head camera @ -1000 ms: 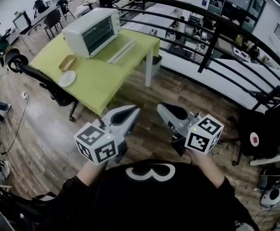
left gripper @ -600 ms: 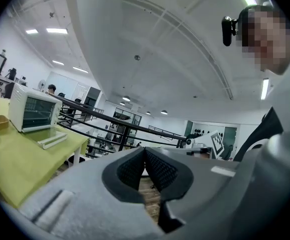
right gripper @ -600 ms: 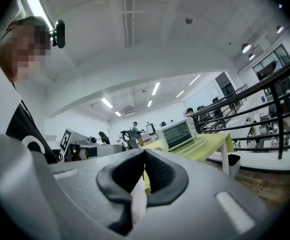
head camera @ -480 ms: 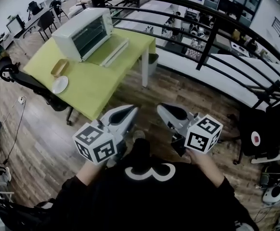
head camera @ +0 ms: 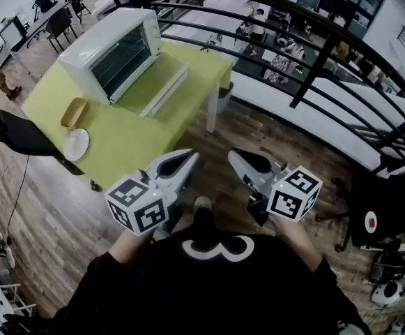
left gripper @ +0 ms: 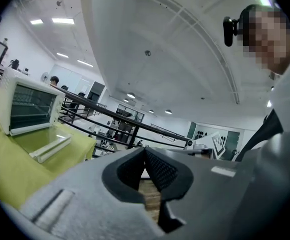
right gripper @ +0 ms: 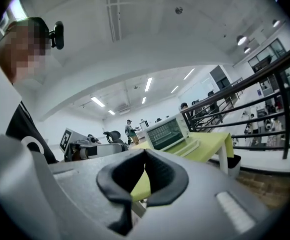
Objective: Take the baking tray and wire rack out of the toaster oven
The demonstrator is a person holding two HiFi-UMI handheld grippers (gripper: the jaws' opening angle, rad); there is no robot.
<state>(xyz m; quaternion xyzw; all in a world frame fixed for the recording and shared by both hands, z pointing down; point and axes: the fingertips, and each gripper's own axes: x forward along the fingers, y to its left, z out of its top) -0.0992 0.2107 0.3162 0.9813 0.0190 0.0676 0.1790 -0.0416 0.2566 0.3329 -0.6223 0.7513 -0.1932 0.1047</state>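
Observation:
A white toaster oven (head camera: 111, 51) stands on the far part of a green table (head camera: 129, 135), its glass door (head camera: 162, 84) folded down flat in front. The same oven shows small in the left gripper view (left gripper: 27, 106) and the right gripper view (right gripper: 167, 130). A wire rack shows faintly through the oven's opening; I cannot make out the baking tray. My left gripper (head camera: 192, 160) and right gripper (head camera: 235, 158) are held side by side in front of my chest, short of the table's near corner. Both are shut with nothing between the pads.
A white plate (head camera: 76, 144) and a tan oblong dish (head camera: 74, 112) lie on the table's left part. A black railing (head camera: 307, 61) runs behind and to the right. An office chair (head camera: 7, 128) stands at the table's left. Wooden floor (head camera: 272, 128) lies under me.
The table and oven have come closer and lower in the head view as I walked toward them. Both grippers stayed shut and kept their places before my chest.

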